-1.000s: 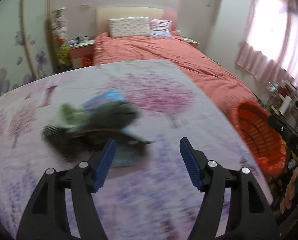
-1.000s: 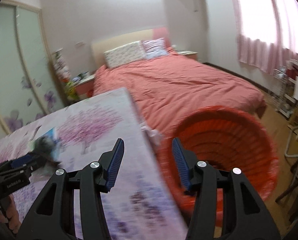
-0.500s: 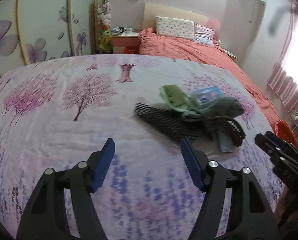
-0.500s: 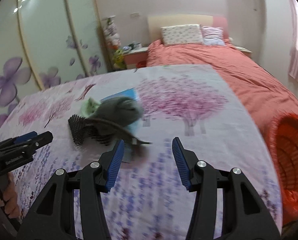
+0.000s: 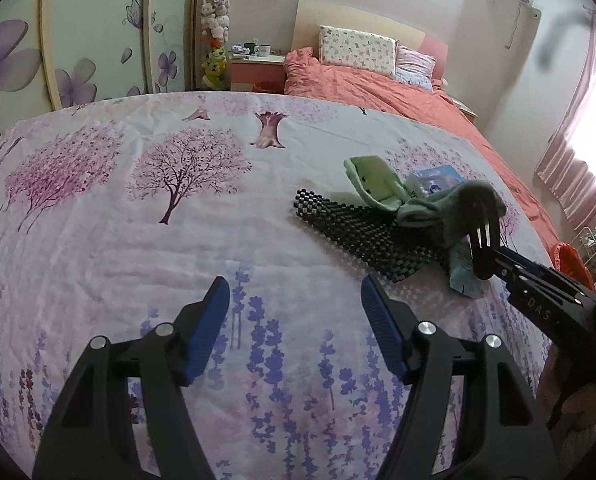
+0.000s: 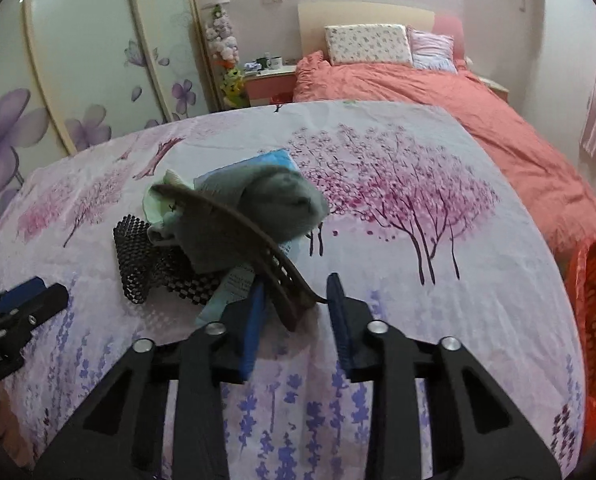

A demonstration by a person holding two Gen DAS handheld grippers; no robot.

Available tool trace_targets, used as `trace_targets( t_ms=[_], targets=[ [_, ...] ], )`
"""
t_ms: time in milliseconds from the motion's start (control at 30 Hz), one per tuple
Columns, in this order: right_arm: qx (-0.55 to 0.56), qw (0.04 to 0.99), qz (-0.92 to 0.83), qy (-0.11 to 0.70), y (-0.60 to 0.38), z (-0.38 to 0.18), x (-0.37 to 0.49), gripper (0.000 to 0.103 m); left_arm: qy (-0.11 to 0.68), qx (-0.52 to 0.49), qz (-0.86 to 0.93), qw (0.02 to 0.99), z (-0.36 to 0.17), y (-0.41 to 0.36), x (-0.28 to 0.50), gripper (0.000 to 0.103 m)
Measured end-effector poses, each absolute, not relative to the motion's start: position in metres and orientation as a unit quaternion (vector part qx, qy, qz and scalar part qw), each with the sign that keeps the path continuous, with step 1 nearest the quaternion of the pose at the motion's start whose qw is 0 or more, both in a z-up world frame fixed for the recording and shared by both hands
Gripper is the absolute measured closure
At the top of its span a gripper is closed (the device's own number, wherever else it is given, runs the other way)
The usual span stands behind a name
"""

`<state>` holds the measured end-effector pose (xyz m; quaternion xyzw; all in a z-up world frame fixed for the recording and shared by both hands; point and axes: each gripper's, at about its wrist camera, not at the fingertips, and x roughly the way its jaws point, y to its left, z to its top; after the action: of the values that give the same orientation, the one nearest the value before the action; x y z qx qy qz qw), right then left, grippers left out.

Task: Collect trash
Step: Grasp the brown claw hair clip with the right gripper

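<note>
Right gripper (image 6: 294,312) closing around the end of a dark curved comb-like piece (image 6: 258,248), perhaps not yet pinched, trash pile on the flowered worktop (image 5: 138,240), grey cloth (image 6: 258,216), black mesh mat (image 5: 362,228), orange basket (image 6: 594,300) at right, left gripper (image 5: 294,328) wide, empty.

Surface finishes on the printed cotton tablecloth (image 6: 418,280).
Soft grey fabric sock (image 6: 258,208); black open-mesh rubbery mat (image 5: 362,232); glossy pale-blue plastic wrapper (image 5: 462,272); matt dark plastic comb (image 6: 258,240).

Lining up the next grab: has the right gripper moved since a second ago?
Yes. The right gripper swung from the orange mesh basket leftward to the clutter pile, jaws closing around a dark brown curved comb.
</note>
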<state>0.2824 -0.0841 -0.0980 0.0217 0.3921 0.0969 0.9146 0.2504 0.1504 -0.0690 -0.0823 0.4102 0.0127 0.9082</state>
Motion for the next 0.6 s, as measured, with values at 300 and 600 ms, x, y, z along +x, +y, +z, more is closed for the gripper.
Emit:
trace_targets(
  t_ms=[300, 600],
  targets=[
    [0.068, 0.917, 0.056, 0.388, -0.104, -0.089, 0.269, 0.080, 0.415, -0.083, 0.010, 0.906, -0.073, 0.146, 0.256, 0.036],
    [0.036, 0.920, -0.030, 0.389, -0.123, -0.092, 0.263, 0.080, 0.416, -0.078, 0.012, 0.906, -0.076, 0.140, 0.259, 0.036]
  ],
)
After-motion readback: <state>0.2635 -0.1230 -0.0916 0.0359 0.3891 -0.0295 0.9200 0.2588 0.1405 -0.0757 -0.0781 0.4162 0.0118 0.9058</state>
